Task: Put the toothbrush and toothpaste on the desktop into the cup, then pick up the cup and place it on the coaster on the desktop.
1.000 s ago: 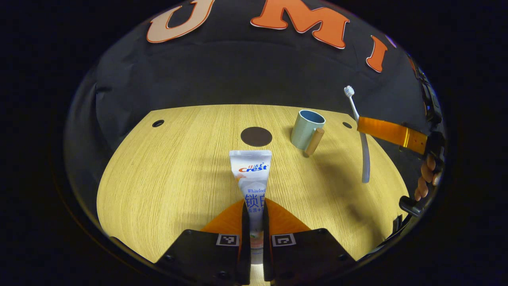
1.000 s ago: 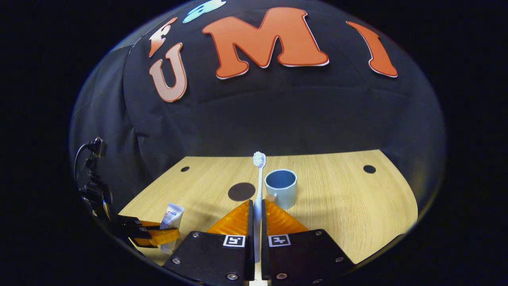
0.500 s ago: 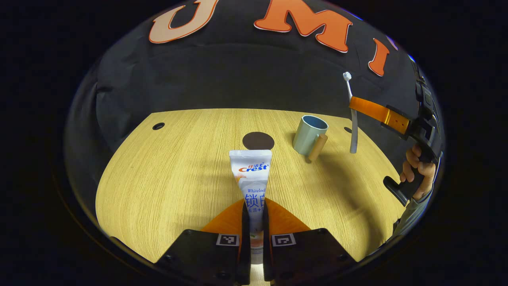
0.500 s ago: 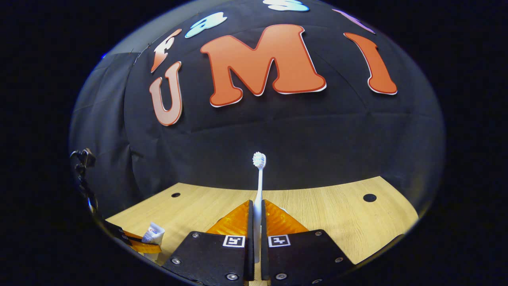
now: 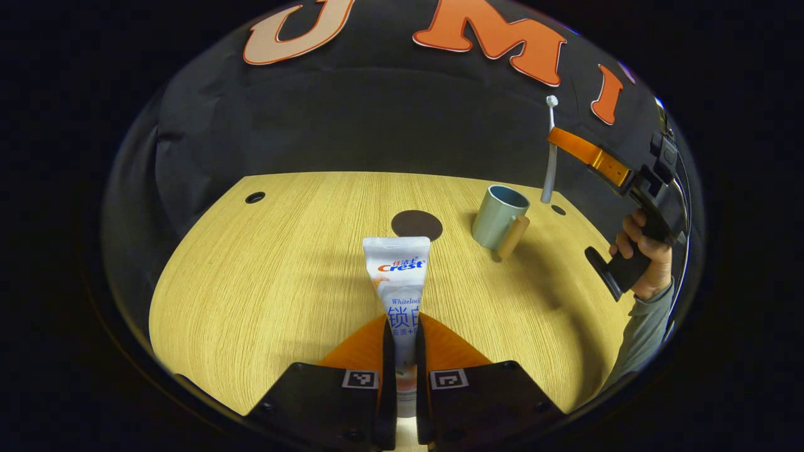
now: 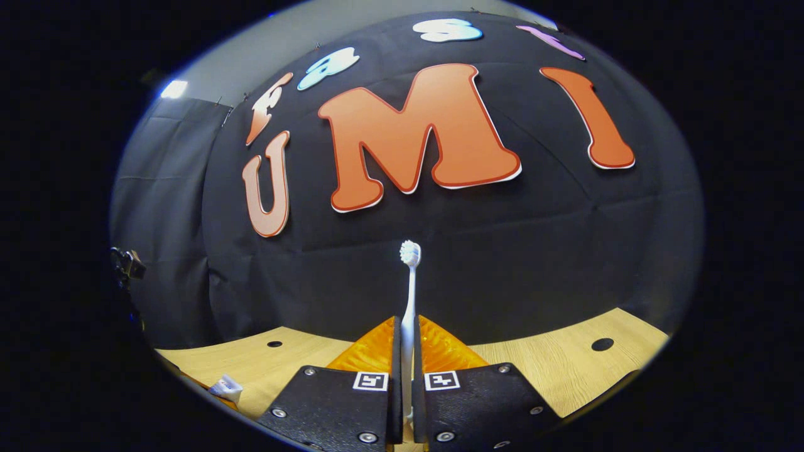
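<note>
Left gripper [image 5: 402,342] was clamped on the toothpaste [image 5: 398,276], tube sticking straight out ahead of its fingers over the desktop [image 5: 264,276], with the dark round coaster [image 5: 416,225] just beyond the tube's far end and the cup [image 5: 500,216], wooden handle facing the gripper, ahead to the right. Right gripper [image 6: 406,351] was clenched on the toothbrush [image 6: 409,295], bristles pointing forward and up; in the left gripper view that gripper [image 5: 568,143], gripped by a hand [image 5: 644,251], held the toothbrush [image 5: 550,150] near upright with its lower end just above the cup's far rim, not inside.
</note>
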Demonstrator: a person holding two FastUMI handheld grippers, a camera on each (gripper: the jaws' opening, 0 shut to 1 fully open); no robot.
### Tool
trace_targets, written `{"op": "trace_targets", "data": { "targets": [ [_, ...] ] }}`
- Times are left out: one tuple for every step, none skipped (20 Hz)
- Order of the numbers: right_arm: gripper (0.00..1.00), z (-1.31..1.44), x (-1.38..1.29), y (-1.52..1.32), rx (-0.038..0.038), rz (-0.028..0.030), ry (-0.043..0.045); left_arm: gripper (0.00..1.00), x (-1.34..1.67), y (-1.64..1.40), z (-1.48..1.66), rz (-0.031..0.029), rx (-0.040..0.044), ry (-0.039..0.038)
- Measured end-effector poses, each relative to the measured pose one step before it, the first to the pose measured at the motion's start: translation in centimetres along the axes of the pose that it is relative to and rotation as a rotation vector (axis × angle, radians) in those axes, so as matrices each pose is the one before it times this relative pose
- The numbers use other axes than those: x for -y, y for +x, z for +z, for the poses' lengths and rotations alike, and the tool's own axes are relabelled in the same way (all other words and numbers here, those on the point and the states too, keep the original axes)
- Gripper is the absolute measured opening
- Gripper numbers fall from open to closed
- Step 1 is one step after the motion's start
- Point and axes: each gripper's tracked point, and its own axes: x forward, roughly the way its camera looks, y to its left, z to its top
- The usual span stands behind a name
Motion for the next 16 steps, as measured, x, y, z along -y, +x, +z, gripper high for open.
{"op": "trace_targets", "data": {
  "targets": [
    [0.07, -0.148, 0.172, 0.463, 0.01592, -0.00211, -0.01127, 0.16, 0.028, -0.132, 0.118, -0.00161, 0.00503, -0.00229],
    [0.07, -0.309, 0.215, 0.408, 0.01082, -0.00399, -0.01113, 0.19, -0.039, -0.119, 0.093, -0.00227, 0.00793, -0.00254],
    [0.07, -0.372, 0.24, 0.319, 0.00571, -0.00025, -0.00688, 0.18, -0.064, -0.067, 0.103, -0.00065, 0.0085, -0.00077],
    [0.07, -0.443, 0.159, 0.229, 0.00127, -0.003, -0.00229, 0.16, -0.053, -0.17, 0.115, 0.00069, 0.00798, 0.00126],
    [0.07, -0.572, 0.226, 0.25, -0.00545, -0.0037, -0.00006, 0.16, 0.032, -0.025, 0.23, 0.0006, 0.01066, 0.00311],
    [0.07, -0.623, 0.253, 0.266, -0.00655, -0.0052, 0.00461, 0.16, -0.046, -0.146, 0.208, 0.00251, 0.00886, 0.00163],
    [0.07, -0.62, 0.305, 0.21, -0.01077, -0.00544, 0.00487, 0.16, 0.017, -0.158, 0.287, 0.00036, 0.01324, 0.002],
    [0.07, -0.64, 0.344, 0.18, -0.01197, -0.00666, 0.00397, 0.16, -0.011, -0.076, 0.204, -0.00033, 0.01223, 0.00057],
    [0.07, -0.651, 0.226, 0.075, -0.01496, -0.00213, 0.00493, 0.16, 0.049, -0.361, 0.538, -0.00028, 0.01389, -0.00237],
    [0.07, 0.002, 0.015, 0.118, 0.00211, 0.00056, 0.01074, 0.16, 0.123, -0.203, 0.535, -0.00212, 0.01328, -0.00234],
    [0.07, -0.122, 0.014, 0.082, 0.00226, 0.00206, 0.01107, 0.19, 0.117, -0.075, 0.344, -0.00033, 0.01293, -0.00262],
    [0.07, 0.231, 0.24, -0.038, 0.00223, -0.0009, 0.0043, 0.16, 0.07, 0.379, 0.129, -0.00289, 0.01831, -0.00313],
    [0.07, -0.128, 0.107, 0.079, 0.00166, -0.00071, -0.0027, 0.16, 0.089, 0.089, 0.395, -0.00556, 0.01885, -0.00495],
    [0.07, -0.096, 0.036, 0.096, 0.00316, 0.00082, -0.00249, 0.16, 0.152, -0.239, 0.484, -0.00762, 0.01523, -0.00752],
    [0.07, -0.001, 0.123, 0.217, 0.0065, -0.00185, 0.00432, 0.16, 0.286, -0.311, 0.488, -0.00934, 0.0128, -0.00628],
    [0.07, -0.117, 0.163, 0.151, 0.00532, -0.00175, 0.01017, 0.16, 0.251, -0.348, 0.394, -0.00579, 0.01083, -0.00341]
  ]
}}
